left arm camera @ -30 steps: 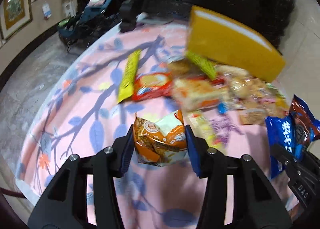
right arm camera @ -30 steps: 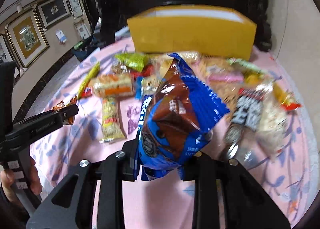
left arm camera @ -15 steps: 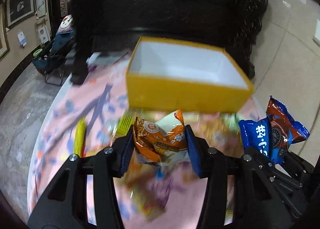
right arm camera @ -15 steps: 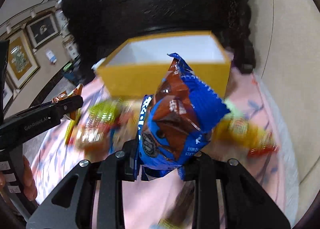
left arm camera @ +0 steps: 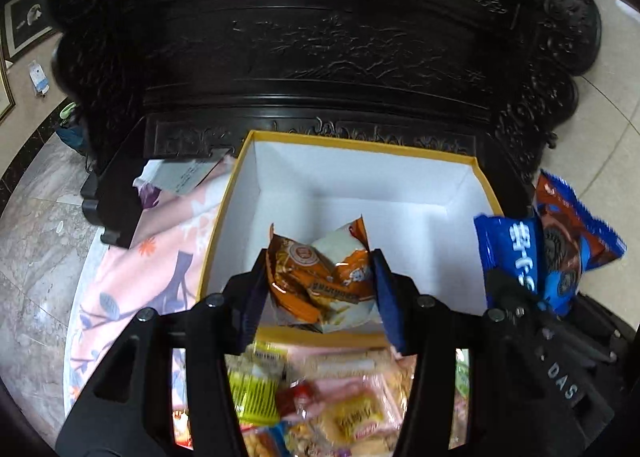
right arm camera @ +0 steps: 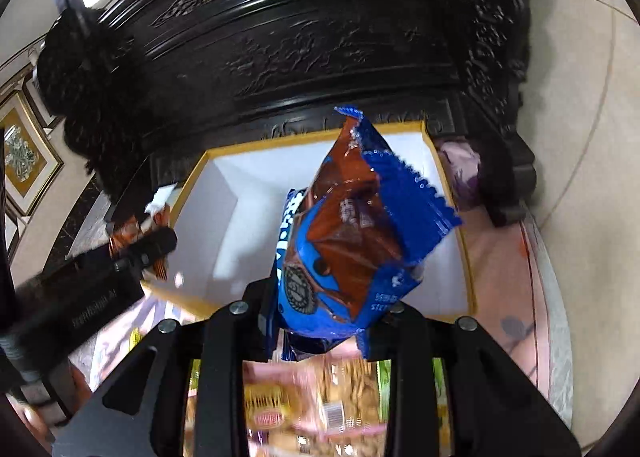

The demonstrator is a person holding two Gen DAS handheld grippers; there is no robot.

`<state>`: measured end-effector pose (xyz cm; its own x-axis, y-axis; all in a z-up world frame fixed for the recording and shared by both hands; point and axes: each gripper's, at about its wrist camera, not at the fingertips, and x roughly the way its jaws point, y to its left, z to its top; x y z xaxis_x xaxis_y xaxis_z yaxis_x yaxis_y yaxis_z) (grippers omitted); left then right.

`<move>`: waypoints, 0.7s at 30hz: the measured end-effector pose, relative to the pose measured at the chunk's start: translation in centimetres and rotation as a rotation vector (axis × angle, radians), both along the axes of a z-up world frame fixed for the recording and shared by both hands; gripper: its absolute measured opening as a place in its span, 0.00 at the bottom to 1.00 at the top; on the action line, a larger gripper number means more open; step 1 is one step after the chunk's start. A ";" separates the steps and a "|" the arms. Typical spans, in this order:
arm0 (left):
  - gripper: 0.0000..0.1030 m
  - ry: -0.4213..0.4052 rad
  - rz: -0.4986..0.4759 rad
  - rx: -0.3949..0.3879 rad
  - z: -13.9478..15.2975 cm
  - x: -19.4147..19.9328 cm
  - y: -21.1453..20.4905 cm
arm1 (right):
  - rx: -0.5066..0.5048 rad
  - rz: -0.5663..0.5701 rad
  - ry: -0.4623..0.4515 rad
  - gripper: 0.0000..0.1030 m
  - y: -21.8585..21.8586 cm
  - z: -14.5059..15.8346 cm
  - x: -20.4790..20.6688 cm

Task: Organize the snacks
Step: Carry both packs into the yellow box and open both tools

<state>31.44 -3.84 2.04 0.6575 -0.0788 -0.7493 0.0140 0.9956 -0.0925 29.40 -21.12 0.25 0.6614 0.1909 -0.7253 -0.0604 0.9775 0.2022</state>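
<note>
"DAS" on right hand-held gripper [left arm camera: 516, 297] body; snack wrapper print illegible.

Table under a pink floral cloth [left arm camera: 168, 253]
A yellow box [left arm camera: 224, 217] with a white inside sits at its far edge; a blurred heap of snack packets [left arm camera: 340, 413] lies just before it.

Orange packet [left arm camera: 320, 281], blue packet [right arm camera: 344, 253] above yellow box [left arm camera: 224, 217]

A dark carved wooden cabinet [left arm camera: 320, 37] fills the background, standing on pale polished floor tiles [right arm camera: 580, 77]. Gold-framed pictures [right arm camera: 24, 161] hang on the beige wall [left arm camera: 24, 105] at left.
</note>
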 end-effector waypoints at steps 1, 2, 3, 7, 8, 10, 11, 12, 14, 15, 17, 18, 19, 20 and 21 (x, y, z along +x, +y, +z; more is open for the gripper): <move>0.75 0.000 0.012 0.004 0.1 0.9 -0.1 | -0.031 -0.008 0.011 0.46 0.2 0.0 1.1; 0.85 -0.002 0.045 0.032 0.3 1.4 0.0 | -0.048 -0.028 0.012 0.56 0.1 0.0 1.6; 0.91 -0.006 0.073 0.062 0.4 1.9 0.1 | -0.046 -0.043 0.010 0.59 -0.2 0.0 2.1; 0.97 0.000 0.049 0.036 0.4 2.4 1.2 | -0.046 -0.031 0.014 0.59 -0.9 0.3 1.7; 0.97 -0.004 0.053 0.030 0.4 2.1 1.5 | -0.041 -0.028 0.010 0.59 -1.2 0.5 1.1; 0.97 -0.012 0.048 0.014 0.2 0.8 2.1 | -0.031 -0.014 0.009 0.59 -1.5 0.6 -0.7; 0.97 -0.018 0.041 0.009 0.1 -0.5 2.5 | -0.025 0.001 0.010 0.59 -1.6 0.6 -1.8; 0.97 -0.021 0.036 0.005 -0.1 -1.7 2.7 | -0.024 0.020 0.007 0.60 -1.7 0.3 -3.5; 0.97 -0.016 0.024 0.009 -1.2 -5.1 3.4 | -0.023 0.047 0.002 0.61 -1.8 -0.5 -6.9; 0.97 -0.011 0.019 0.013 -1.8 -6.7 3.5 | -0.019 0.065 0.005 0.61 -1.9 -1.4 -9.2; 0.97 -0.007 0.015 0.024 -3.7 -10.3 4.0 | -0.025 0.099 0.028 0.62 -1.8 -3.7 -13.7; 0.97 -0.003 0.016 0.027 -4.8 -12.1 4.2 | -0.029 0.103 0.035 0.65 -1.9 -4.5 -15.3; 0.97 0.005 0.010 0.028 -6.2 -14.4 4.4 | -0.040 0.100 0.048 0.65 -2.0 -5.9 -17.4; 0.97 0.007 0.010 0.033 -7.1 -15.9 4.5 | -0.049 0.091 0.054 0.65 -2.1 -6.7 -18.7; 0.97 0.006 0.019 0.042 -8.0 -17.3 4.6 | -0.054 0.072 0.059 0.65 -2.3 -7.9 -20.6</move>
<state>14.09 0.79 -5.98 0.6543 -0.0347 -0.7554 -0.0053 0.9987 -0.0505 8.83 -23.44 -7.70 0.6030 0.1955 -0.7734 -0.1199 0.9807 0.1544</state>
